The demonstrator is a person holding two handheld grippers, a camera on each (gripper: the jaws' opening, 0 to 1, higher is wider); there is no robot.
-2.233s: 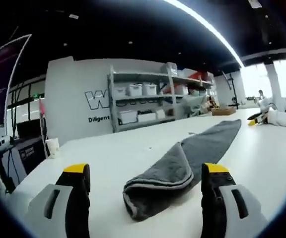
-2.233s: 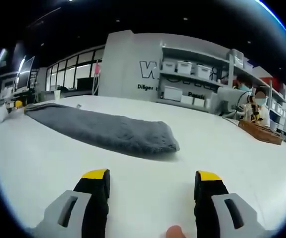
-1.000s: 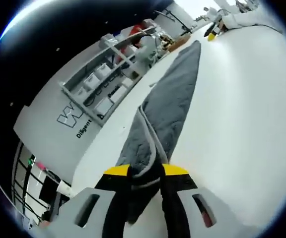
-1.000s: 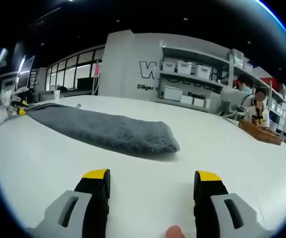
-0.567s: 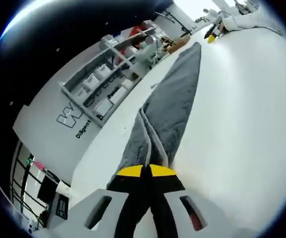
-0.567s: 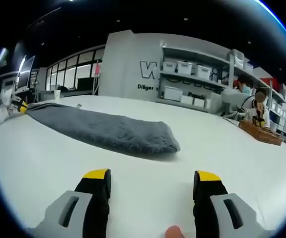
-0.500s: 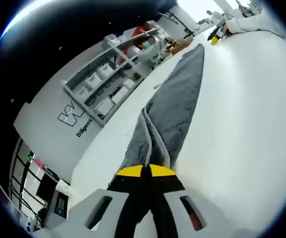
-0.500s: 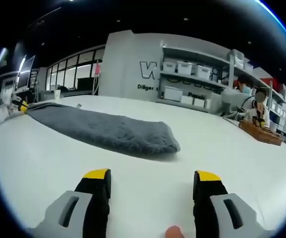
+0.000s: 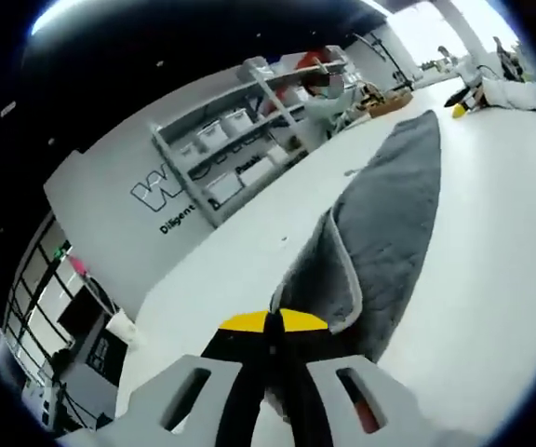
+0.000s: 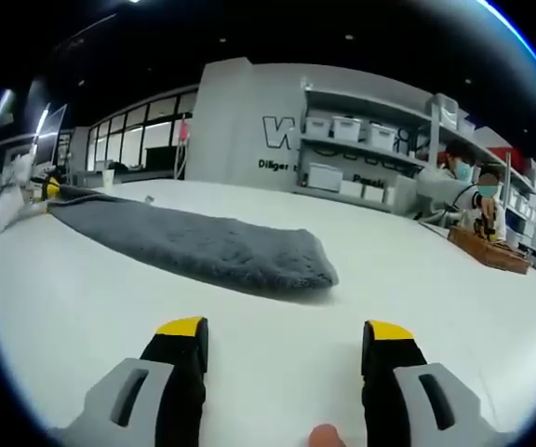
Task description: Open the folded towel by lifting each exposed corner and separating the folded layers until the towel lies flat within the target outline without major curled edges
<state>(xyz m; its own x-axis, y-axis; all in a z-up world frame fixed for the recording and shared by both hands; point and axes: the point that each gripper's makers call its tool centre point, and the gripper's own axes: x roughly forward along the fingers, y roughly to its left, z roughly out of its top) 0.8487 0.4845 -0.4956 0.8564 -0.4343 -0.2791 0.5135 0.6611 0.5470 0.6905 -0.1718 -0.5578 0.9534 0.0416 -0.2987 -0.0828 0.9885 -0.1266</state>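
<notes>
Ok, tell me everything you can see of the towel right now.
The towel is grey, plush and folded into a long narrow strip lying on the white table. The left gripper is shut on its near end, where one layer with a stitched hem curls up. The right gripper is open, short of the far end.

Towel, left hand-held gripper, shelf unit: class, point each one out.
towel (image 9: 394, 223), left gripper view, top layer's middle.
left hand-held gripper (image 9: 274, 322), left gripper view, yellow tips.
shelf unit (image 10: 361, 154), right gripper view, middle shelf.
</notes>
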